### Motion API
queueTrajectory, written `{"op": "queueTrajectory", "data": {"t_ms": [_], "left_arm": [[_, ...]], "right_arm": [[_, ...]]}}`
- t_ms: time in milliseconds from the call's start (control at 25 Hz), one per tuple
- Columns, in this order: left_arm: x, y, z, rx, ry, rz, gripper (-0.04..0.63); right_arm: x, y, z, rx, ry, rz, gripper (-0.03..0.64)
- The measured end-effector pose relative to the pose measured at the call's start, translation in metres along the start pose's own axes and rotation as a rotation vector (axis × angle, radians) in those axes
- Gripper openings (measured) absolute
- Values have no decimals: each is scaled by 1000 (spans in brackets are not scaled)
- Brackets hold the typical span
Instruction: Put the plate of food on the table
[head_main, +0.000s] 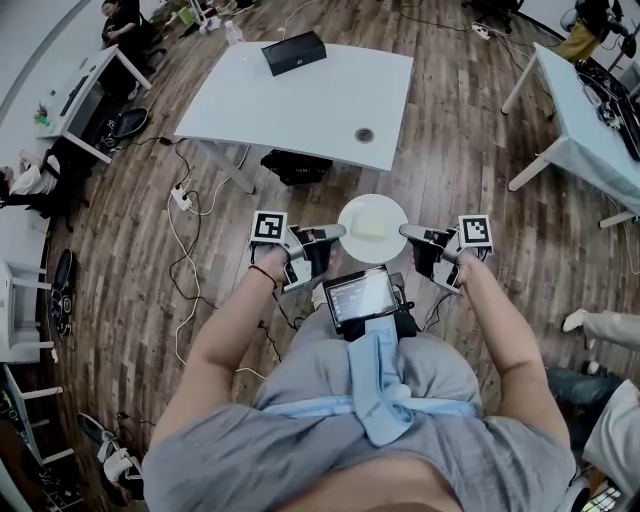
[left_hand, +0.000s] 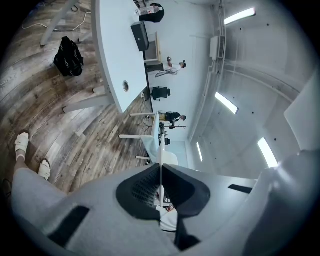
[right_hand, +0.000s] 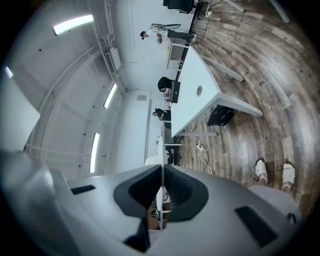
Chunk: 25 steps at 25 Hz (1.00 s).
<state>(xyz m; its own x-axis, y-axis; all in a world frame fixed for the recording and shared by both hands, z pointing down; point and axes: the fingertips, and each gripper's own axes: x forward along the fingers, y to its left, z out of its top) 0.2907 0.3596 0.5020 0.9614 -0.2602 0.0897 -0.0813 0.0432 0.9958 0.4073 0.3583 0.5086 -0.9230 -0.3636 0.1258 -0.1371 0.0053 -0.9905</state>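
A white plate (head_main: 372, 228) carrying a pale slab of food (head_main: 369, 227) hangs in the air in front of the person, short of the white table (head_main: 300, 100). My left gripper (head_main: 340, 231) is shut on the plate's left rim and my right gripper (head_main: 404, 231) is shut on its right rim. In the left gripper view the plate (left_hand: 161, 157) shows edge-on as a thin white line pinched between the dark pads (left_hand: 142, 190). The right gripper view shows the same thin plate edge (right_hand: 161, 175) clamped between its pads (right_hand: 182, 192).
A black box (head_main: 294, 52) lies at the table's far edge and a round cable hole (head_main: 364, 134) sits near its front right. A black bag (head_main: 295, 166) rests under the table. Cables and a power strip (head_main: 182, 197) trail on the wooden floor at left. Another white table (head_main: 590, 120) stands right.
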Motion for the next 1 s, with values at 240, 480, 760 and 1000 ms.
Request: {"op": "queueTrajectory", "data": {"t_ms": [240, 480, 760, 1000], "left_arm": [[2, -1, -1, -1, -4, -2, 28], [13, -7, -5, 2, -16, -9, 27], [13, -5, -2, -4, -42, -16, 27], [1, -1, 3, -27, -88, -16, 26]], "right_arm": [[-2, 4, 0, 9, -4, 7, 40], [-14, 5, 4, 5, 6, 18, 40], [-11, 2, 12, 4, 31, 4, 40], [5, 5, 12, 17, 70, 7, 40]]}}
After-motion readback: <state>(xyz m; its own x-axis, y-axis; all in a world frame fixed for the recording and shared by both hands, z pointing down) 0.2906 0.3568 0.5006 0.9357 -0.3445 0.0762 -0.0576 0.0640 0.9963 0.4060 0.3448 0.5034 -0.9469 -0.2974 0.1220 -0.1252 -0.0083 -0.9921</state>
